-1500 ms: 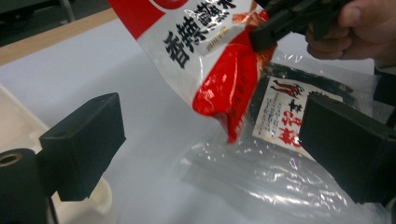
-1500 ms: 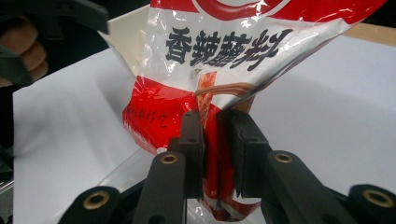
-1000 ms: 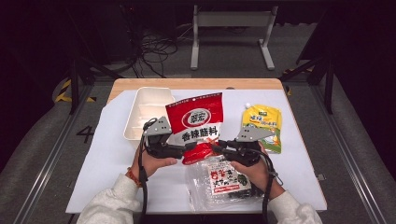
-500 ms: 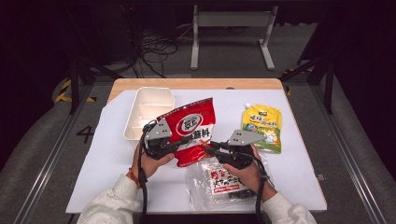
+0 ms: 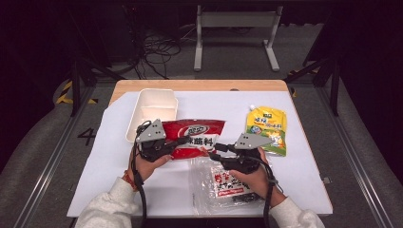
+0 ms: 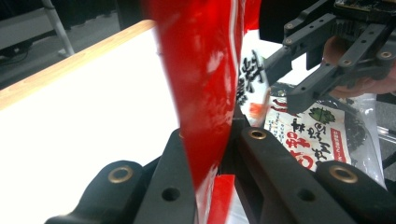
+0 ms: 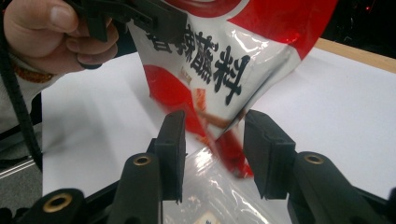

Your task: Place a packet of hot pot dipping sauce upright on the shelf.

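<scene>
Red seasoning pouch [image 5: 192, 137] held above bench middle, near white tray [image 5: 153, 111]. Left gripper [image 5: 183, 141] fingers pinching pouch's left edge; right gripper [image 5: 215, 154] fingers just been opening, spread around bottom corner, not pressing. Pouch light, floppy, slick foil; best gripped at flat sealed edge.

Sauce pouch [image 5: 192, 137] between tray [image 5: 153, 111] and spout pouch [image 5: 267, 128], clear bag [image 5: 228, 185] in front.
</scene>
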`<state>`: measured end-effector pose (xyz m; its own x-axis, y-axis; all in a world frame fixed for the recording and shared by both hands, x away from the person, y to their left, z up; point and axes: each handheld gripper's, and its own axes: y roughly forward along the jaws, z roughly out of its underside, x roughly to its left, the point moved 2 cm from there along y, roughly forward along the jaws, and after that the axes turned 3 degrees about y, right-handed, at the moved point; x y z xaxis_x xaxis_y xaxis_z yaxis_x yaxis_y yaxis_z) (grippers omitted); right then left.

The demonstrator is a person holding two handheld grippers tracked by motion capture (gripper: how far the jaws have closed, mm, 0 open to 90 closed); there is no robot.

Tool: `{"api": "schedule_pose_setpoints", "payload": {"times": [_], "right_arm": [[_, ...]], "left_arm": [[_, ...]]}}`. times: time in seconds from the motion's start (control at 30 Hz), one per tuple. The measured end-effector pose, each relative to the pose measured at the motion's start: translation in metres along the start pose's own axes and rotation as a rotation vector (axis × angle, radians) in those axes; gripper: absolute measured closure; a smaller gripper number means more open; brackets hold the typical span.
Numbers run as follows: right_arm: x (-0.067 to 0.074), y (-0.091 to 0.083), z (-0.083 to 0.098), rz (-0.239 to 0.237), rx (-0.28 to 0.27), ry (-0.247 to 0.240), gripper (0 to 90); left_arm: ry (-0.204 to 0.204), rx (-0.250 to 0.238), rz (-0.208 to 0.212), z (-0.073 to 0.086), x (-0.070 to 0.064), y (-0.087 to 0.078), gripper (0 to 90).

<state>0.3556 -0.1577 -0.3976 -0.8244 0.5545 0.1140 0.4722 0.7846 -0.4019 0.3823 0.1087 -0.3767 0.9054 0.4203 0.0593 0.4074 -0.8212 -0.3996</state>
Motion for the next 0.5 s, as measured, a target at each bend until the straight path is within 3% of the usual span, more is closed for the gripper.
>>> {"api": "schedule_pose_setpoints", "payload": {"times": [0.33, 0.37, 0.5], "right_arm": [[-0.008, -0.04, 0.014, 0.038, 0.006, 0.032, 44.0], [-0.009, -0.053, 0.017, 0.064, 0.006, 0.033, 39.8], [-0.012, -0.071, 0.022, 0.109, 0.023, 0.017, 35.0]], "left_arm": [[0.011, -0.047, 0.001, -0.006, 0.003, -0.015, 90.0], [0.007, -0.059, 0.0, -0.007, 0.003, -0.018, 90.0], [0.01, -0.077, -0.004, -0.009, 0.004, -0.023, 90.0]]}}
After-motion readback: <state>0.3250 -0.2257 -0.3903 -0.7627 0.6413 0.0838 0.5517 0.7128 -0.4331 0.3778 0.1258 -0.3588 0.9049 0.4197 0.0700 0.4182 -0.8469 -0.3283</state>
